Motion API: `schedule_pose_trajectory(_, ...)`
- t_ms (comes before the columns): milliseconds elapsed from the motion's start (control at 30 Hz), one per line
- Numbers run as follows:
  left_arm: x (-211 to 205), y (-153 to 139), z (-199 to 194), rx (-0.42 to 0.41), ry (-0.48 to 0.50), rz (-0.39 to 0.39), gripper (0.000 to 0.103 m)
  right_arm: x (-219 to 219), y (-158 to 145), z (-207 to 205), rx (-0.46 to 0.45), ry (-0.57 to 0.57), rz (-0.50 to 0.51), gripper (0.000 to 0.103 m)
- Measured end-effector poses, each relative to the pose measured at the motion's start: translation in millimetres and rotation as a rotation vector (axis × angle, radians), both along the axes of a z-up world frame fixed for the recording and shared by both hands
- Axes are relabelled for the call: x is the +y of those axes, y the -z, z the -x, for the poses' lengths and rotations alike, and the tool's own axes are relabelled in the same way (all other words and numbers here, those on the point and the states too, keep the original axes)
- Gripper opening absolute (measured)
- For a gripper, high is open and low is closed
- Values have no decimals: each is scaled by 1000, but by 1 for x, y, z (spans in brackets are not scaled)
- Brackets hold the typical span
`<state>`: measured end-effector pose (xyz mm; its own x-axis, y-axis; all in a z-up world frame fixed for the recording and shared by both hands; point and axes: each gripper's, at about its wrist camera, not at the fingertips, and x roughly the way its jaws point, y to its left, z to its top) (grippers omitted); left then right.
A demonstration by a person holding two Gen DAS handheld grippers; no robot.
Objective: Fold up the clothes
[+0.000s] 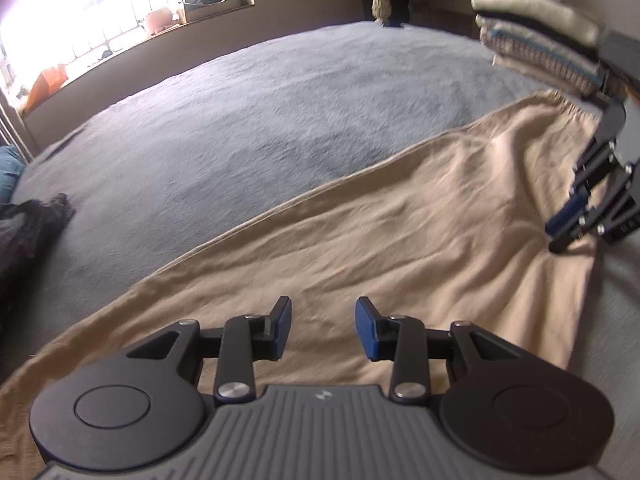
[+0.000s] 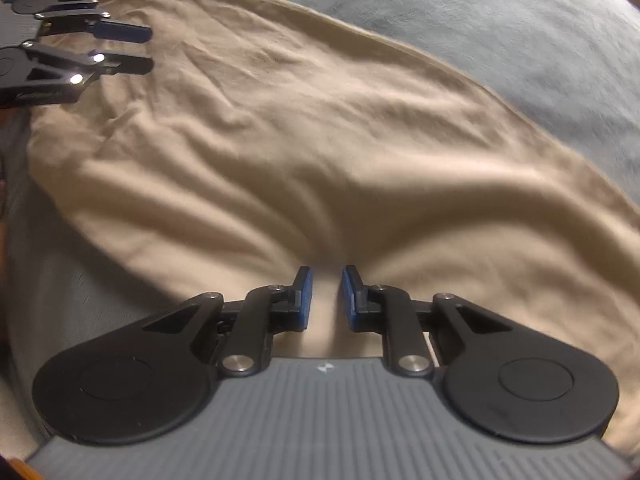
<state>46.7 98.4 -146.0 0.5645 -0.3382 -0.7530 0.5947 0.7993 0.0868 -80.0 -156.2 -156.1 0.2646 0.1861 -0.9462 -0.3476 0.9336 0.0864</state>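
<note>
Two hand-held grippers (left (image 1: 322,328), right (image 2: 327,298)) hover part-open, empty, over tan cloth (image 1: 400,216) edged by bare grey blanket (image 1: 240,120).

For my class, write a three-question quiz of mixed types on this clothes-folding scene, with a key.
1. True or false: the tan garment lies spread on the grey blanket.
2. Which gripper has the narrower gap between its pads: the left gripper or the right gripper?
3. Fill in: the hand holding the right gripper wears a ____.

Key: 1 true; 2 right gripper; 3 glove.
</note>
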Motion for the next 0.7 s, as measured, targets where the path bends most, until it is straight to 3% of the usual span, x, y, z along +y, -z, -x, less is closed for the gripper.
schedule_pose_trajectory(67, -8, 3, -7, 3, 35, 25, 37, -6, -4, 2, 10, 39, -21, 15)
schedule_pose_trajectory(267, -52, 18, -15, -30, 180, 29, 12, -18, -24, 7, -165, 130, -44, 16)
schedule_pose_trajectory(333, -64, 28, -22, -34, 161, 9, 7, -30, -25, 11, -216, 194, -78, 16)
schedule_pose_trajectory(433, -65, 36, -41, -41, 68, 12, 3, -37, 1, 21, -150, 184, -8, 16)
schedule_pose_trajectory(500, -63, 38, -54, -42, 21, 25, 3, -45, 3, 34, -156, 148, -6, 16)
schedule_pose_trajectory(533, -63, 39, -59, -36, 11, 34, 3, -47, 1, 34, -119, 144, 7, 16)
schedule_pose_trajectory(700, -68, 40, -67, -54, -2, 21, 3, -52, -25, 9, -195, 131, 52, 16)
